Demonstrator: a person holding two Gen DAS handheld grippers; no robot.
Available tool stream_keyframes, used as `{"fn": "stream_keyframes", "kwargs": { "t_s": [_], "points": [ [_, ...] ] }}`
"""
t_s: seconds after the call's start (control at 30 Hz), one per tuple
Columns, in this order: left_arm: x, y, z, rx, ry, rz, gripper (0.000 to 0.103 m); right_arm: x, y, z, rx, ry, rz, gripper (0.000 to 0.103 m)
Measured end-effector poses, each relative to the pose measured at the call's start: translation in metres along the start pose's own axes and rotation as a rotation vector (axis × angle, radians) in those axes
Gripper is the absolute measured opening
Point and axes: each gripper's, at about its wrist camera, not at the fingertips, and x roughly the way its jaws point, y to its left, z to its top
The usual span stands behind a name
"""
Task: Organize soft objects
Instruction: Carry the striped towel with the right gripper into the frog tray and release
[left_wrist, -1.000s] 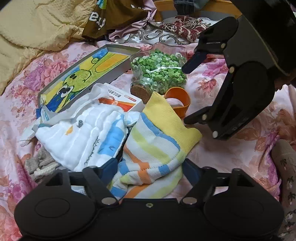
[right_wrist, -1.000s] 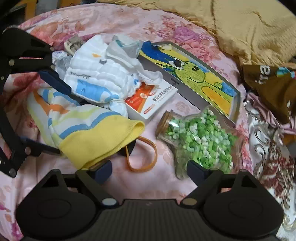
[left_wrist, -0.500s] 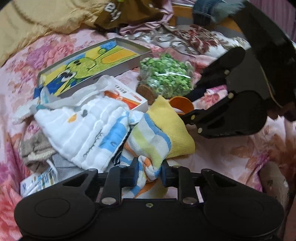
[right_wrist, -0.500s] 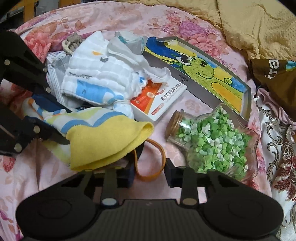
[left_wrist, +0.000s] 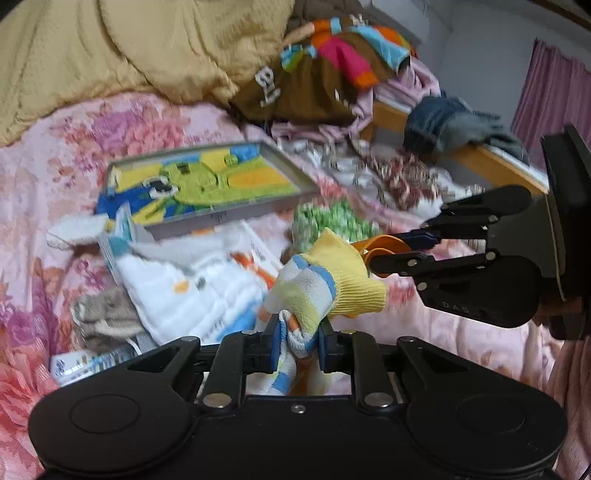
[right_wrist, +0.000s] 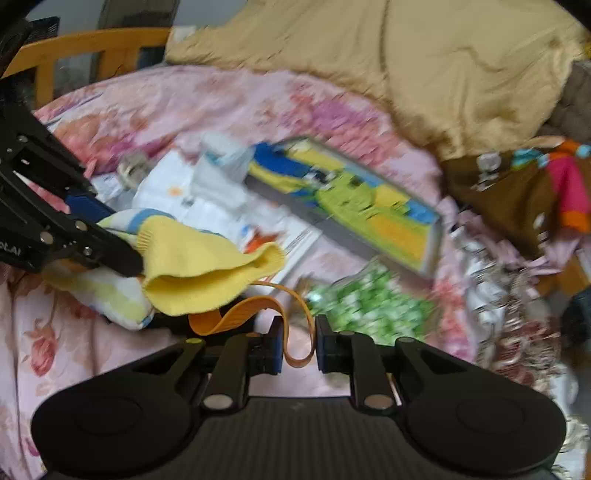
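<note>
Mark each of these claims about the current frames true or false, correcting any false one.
1. The left gripper is clamped on the striped sock. True.
2. The right gripper holds the jar of green beads. False: an orange band loops between its fingers.
3. The picture box stands upright. False: it lies flat on the floral bedsheet.
4. A tan blanket lies beyond the box. True.

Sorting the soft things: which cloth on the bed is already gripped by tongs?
The yellow striped sock, pinched in the left tongs; the white baby cloth lies loose beside it.
</note>
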Motion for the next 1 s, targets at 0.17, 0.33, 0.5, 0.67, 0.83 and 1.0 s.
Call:
{"fn": "stream_keyframes", "kwargs": {
  "t_s": [0.17, 0.33, 0.5, 0.67, 0.83, 1.0],
  "points": [
    [-0.009, 0.002, 0.021, 0.002, -0.065, 0.015, 0.02, -0.013, -0.019, 0.006, 0.085, -0.08, -0.087, 0.018],
    [-0.01, 0.006, 0.059, 0.013, -0.123, 0.032, 0.02, -0.009, -0.043, 0.016, 0.166, -0.141, -0.145, 0.018],
    [0.004, 0.023, 0.102, -0.03, -0.174, 0.043, 0.02, 0.016, -0.071, 0.032, 0.259, -0.161, -0.155, 0.018],
    [0.038, 0.045, 0.143, -0.043, -0.199, 0.09, 0.02, 0.055, -0.102, 0.053, 0.368, -0.154, -0.137, 0.019],
    [0.097, 0.064, 0.181, -0.03, -0.196, 0.142, 0.021, 0.112, -0.132, 0.077, 0.477, -0.122, -0.111, 0.02],
    [0.16, 0.087, 0.203, -0.061, -0.175, 0.16, 0.021, 0.172, -0.152, 0.08, 0.578, -0.066, -0.089, 0.02]
  ]
}}
